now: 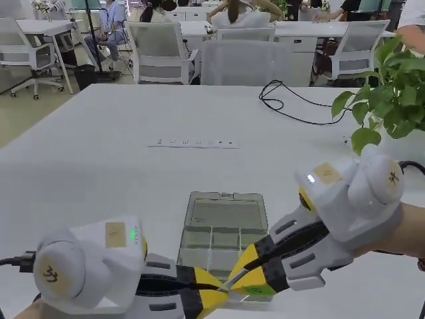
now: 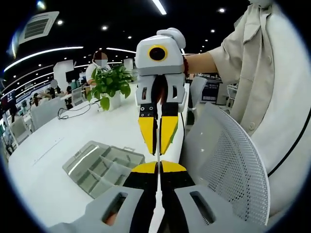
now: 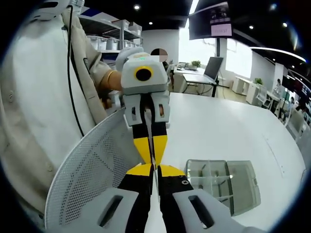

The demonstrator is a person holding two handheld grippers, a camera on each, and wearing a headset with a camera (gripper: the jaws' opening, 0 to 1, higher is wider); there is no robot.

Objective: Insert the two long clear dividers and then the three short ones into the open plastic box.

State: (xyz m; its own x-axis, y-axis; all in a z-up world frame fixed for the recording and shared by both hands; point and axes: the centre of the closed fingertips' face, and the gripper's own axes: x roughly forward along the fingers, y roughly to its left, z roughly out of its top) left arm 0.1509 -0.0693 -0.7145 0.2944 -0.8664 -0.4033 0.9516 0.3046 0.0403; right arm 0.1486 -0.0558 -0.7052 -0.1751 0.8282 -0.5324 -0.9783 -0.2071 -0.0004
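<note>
Both tongs meet tip to tip. The left tongs (image 1: 214,292) come in from 8 o'clock and the right tongs (image 1: 236,279) from 3 o'clock in the head view. Each pair is pressed almost together, pinching a thin clear divider (image 2: 156,208) that is seen edge-on as a pale line between the yellow tips.

In the head view the tips sit over the 6 o'clock edge of the open plastic box (image 1: 199,229). I cannot tell whether the divider touches the box. The lid lies back toward 12 o'clock, and clear walls already split the tray into compartments.

That view also takes in the white table (image 1: 133,133). A black cable (image 1: 292,100) lies at 1 o'clock and a green plant (image 1: 388,93) stands at 3 o'clock. A thin pale strip (image 1: 192,143), too small to identify, lies at 12 o'clock from the box, well apart from it.

The left gripper view looks straight at the right tongs, with the box at 8 o'clock and the plant behind at 10 o'clock. A mesh chair back (image 2: 228,160) is at 4 o'clock and the person's beige shirt (image 2: 272,73) at 2 o'clock.

The right gripper view faces the left tongs, with the box at 4 o'clock and the chair and shirt on the 9 o'clock side.
</note>
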